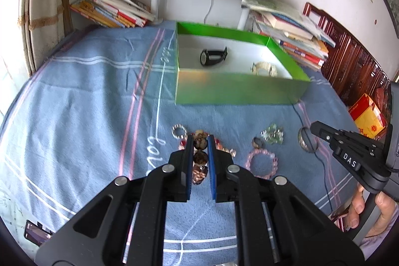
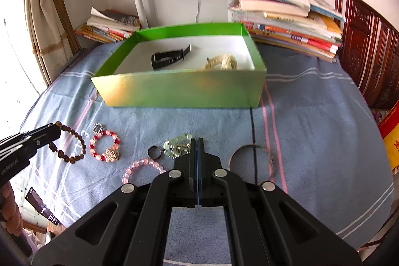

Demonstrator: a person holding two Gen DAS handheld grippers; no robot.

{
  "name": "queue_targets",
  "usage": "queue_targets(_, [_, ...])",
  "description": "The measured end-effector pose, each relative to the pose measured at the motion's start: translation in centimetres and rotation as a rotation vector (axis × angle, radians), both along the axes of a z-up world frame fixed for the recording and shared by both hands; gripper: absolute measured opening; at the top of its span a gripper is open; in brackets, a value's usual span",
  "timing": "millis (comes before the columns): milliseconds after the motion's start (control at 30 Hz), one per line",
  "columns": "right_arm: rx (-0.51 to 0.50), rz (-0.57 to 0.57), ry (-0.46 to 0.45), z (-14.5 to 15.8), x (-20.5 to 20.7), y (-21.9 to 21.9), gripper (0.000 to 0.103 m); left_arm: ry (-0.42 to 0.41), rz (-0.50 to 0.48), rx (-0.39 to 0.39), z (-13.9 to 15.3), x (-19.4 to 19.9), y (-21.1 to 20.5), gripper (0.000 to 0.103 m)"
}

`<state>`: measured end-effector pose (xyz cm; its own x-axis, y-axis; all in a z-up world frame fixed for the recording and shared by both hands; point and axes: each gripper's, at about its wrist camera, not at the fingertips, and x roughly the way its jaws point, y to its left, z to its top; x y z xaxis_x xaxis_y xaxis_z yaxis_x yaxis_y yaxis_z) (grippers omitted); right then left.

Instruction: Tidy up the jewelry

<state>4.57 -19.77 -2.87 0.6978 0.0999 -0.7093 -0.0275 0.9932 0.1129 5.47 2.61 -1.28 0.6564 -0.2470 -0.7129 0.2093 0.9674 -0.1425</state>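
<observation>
My left gripper (image 1: 200, 141) is shut on a brown bead bracelet (image 1: 200, 158), with beads pinched between its blue pads. The right wrist view shows the left gripper (image 2: 53, 130) at the left edge, and the bracelet's loop (image 2: 74, 138) trails from its tip over the blue blanket. My right gripper (image 2: 197, 141) is shut with nothing in it, just in front of a clear green crystal piece (image 2: 177, 146). The green box (image 1: 237, 91) (image 2: 179, 91) stands behind and holds a black watch (image 1: 213, 56) (image 2: 169, 56) and a cream-gold watch (image 1: 264, 69) (image 2: 222, 62).
On the blanket lie a pink bead bracelet (image 2: 139, 162), a red-and-pink bracelet (image 2: 111, 155), a dark ring (image 2: 152, 152), a metal bangle (image 2: 249, 146) and a small crystal ring (image 2: 98, 127). A phone (image 2: 41, 203) lies near left. Book stacks (image 2: 286, 24) and a white desk stand behind.
</observation>
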Motion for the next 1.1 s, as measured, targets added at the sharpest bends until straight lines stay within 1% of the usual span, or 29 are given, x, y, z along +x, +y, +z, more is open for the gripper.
queue_targets(133, [-0.001, -0.001, -0.009, 0.4, -0.2, -0.1, 0.001, -0.015, -0.001, -0.009, 0.9, -0.1, 0.3, 0.011])
queue_targets(267, [-0.004, 0.014, 0.017, -0.3, 0.5, 0.3, 0.002, 0.002, 0.005, -0.015, 0.6, 0.2, 0.3, 0.011])
queue_targets(333, [-0.017, 0.021, 0.052, -1.4, 1.7, 1.0, 0.009, 0.016, -0.001, -0.016, 0.2, 0.3, 0.0, 0.011])
queue_targets(400, [-0.024, 0.027, 0.097, -2.7, 3.1, 1.6, 0.026, 0.027, -0.010, -0.014, -0.3, 0.2, -0.3, 0.011])
queue_targets(433, [-0.023, 0.033, 0.111, -3.3, 3.6, 1.9, 0.032, 0.032, -0.014, -0.012, -0.6, 0.1, -0.4, 0.011])
queue_targets(467, [-0.027, 0.037, 0.119, -3.7, 4.1, 2.2, 0.041, 0.038, -0.016, -0.010, -0.9, 0.1, -0.5, 0.011])
queue_targets(500, [-0.035, 0.037, 0.122, -4.0, 4.3, 2.4, 0.043, 0.043, -0.016, -0.010, -1.1, 0.2, -0.5, 0.011])
queue_targets(667, [-0.073, 0.044, 0.158, -5.4, 5.4, 3.6, 0.043, 0.071, -0.020, -0.011, -2.5, 0.5, -0.4, 0.011])
queue_targets(767, [-0.107, 0.049, 0.149, -5.7, 5.3, 4.1, 0.043, 0.084, -0.022, -0.013, -3.0, 0.7, -0.4, 0.011])
queue_targets(833, [-0.095, 0.058, 0.150, -5.7, 5.2, 4.2, 0.032, 0.088, -0.018, -0.016, -3.2, 0.7, -0.3, 0.011])
queue_targets(867, [-0.099, 0.059, 0.149, -5.7, 5.1, 4.2, 0.023, 0.088, -0.017, -0.018, -3.2, 0.6, -0.2, 0.011])
queue_targets(900, [-0.101, 0.063, 0.148, -5.6, 5.0, 4.3, 0.018, 0.087, -0.017, -0.019, -3.2, 0.6, -0.1, 0.011])
queue_targets(1000, [-0.104, 0.067, 0.138, -5.3, 4.6, 4.4, 0.015, 0.083, -0.015, -0.020, -3.0, 0.4, 0.0, 0.011])
queue_targets(1033, [-0.106, 0.068, 0.133, -5.2, 4.5, 4.4, 0.010, 0.082, -0.015, -0.020, -3.0, 0.4, 0.0, 0.011])
queue_targets(1100, [-0.105, 0.064, 0.123, -4.8, 4.3, 4.3, 0.007, 0.081, -0.014, -0.018, -2.9, 0.3, 0.0, 0.011])
